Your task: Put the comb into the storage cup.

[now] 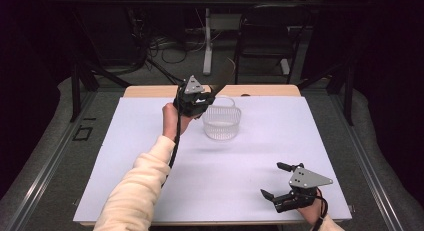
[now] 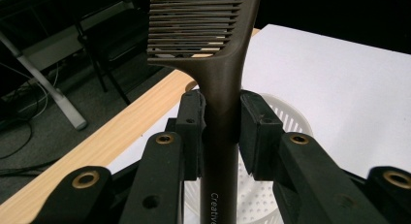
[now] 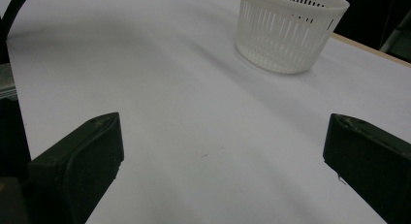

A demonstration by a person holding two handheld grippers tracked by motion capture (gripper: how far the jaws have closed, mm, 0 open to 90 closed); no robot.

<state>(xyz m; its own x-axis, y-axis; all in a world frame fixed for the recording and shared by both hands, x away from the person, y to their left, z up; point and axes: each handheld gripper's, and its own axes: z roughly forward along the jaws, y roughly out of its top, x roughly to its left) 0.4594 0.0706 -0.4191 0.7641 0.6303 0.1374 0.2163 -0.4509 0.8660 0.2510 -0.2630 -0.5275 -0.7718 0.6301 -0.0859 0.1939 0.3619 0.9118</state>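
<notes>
A pale wooden table under a white paper sheet stands on grey carpeted floor. Behind it, in a dim black-walled room, are a black metal chair, a white table leg and loose dark cables.
</notes>
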